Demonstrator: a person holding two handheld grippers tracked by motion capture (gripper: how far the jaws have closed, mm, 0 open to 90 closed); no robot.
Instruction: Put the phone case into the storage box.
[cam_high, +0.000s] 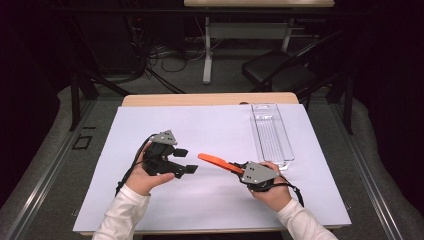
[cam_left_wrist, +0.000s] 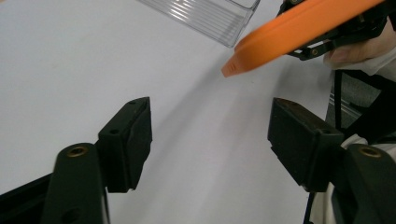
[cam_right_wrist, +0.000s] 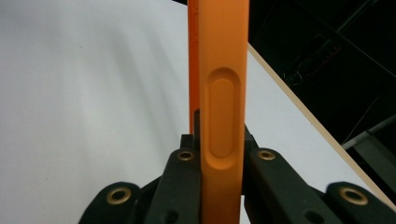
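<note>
From the high view, the right gripper (cam_high: 234, 167) clamps an orange handle (cam_high: 214, 161) pointing left above the white sheet (cam_high: 210, 130), near the clear tray (cam_high: 271, 134); the left gripper (cam_high: 184, 161) faces it. In the left gripper view its jaws gape with nothing between them, the handle's tip just beyond; in the right gripper view the jaws pinch the handle's sides.

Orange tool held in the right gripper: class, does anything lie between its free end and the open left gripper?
Nothing visible does. The orange tool, clamped in the right gripper, points its free end toward the left gripper, whose jaws stand apart with only bare white table cover between them.
</note>
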